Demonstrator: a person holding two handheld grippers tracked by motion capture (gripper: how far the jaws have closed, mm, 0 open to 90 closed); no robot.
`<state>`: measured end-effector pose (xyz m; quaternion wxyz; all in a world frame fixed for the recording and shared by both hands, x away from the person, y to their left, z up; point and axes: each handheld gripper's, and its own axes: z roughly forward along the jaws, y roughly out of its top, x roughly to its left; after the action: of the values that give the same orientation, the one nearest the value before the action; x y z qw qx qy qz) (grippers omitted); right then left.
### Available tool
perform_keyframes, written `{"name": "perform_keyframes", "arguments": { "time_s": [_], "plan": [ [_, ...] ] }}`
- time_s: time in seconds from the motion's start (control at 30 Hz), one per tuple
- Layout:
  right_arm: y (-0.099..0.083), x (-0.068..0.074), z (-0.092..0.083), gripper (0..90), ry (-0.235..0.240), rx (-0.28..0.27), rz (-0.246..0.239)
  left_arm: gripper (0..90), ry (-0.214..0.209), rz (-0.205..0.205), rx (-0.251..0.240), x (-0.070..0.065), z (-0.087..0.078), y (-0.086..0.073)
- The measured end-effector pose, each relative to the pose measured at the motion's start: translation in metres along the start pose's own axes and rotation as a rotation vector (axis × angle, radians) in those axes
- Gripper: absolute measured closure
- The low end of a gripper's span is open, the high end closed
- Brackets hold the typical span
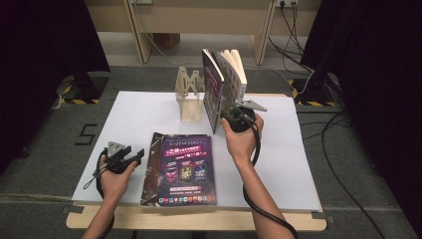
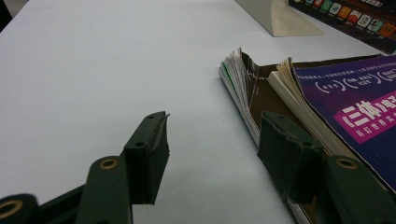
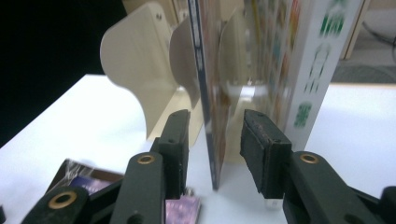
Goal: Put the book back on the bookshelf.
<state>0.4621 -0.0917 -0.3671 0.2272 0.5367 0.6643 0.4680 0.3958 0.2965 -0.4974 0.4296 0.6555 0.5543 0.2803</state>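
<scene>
A stack of purple-covered books (image 1: 185, 169) lies flat near the front of the white board (image 1: 139, 114). My left gripper (image 1: 135, 157) rests at the stack's left edge. In the left gripper view it (image 2: 215, 130) is open, one jaw over the bare board and the other beside the stack's page edges (image 2: 243, 88). A beige slotted stand (image 1: 189, 97) at the back holds a thin purple book (image 1: 212, 89) and a thicker white-spined book (image 1: 234, 74), both upright. My right gripper (image 3: 217, 123) is open, its jaws on either side of the thin book (image 3: 205, 93) with a gap on each side.
The stand's curved dividers (image 3: 135, 65) rise just left of the thin book, and the white-spined book (image 3: 313, 70) stands close on its right. Bare board stretches left and right of the stand. Cables (image 1: 343, 149) run over the floor beyond the table's right edge.
</scene>
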Motion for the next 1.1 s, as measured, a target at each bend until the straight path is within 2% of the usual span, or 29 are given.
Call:
{"name": "perform_keyframes", "arguments": {
  "time_s": [0.17,0.4,0.53,0.7,0.87,1.1],
  "plan": [
    [-0.013,-0.003,0.003,62.0,0.008,0.043,0.010,41.8,-0.018,0.005,-0.013,-0.005,-0.004,0.005],
    [-0.032,-0.005,0.008,61.5,0.021,0.106,0.024,42.9,-0.086,-0.007,-0.023,-0.017,-0.008,0.013],
    [-0.044,-0.004,0.014,61.3,0.030,0.147,0.026,44.6,-0.119,0.003,0.004,-0.027,-0.008,0.015],
    [-0.058,-0.003,0.020,61.2,0.044,0.195,0.033,47.1,-0.157,0.010,0.061,-0.038,-0.002,0.016],
    [-0.074,0.000,0.028,61.1,0.063,0.250,0.037,49.5,-0.192,-0.005,0.118,-0.049,0.007,0.015],
    [-0.089,0.005,0.037,61.1,0.088,0.314,0.053,50.1,-0.188,-0.015,0.164,-0.055,0.015,0.012]
  ]
}}
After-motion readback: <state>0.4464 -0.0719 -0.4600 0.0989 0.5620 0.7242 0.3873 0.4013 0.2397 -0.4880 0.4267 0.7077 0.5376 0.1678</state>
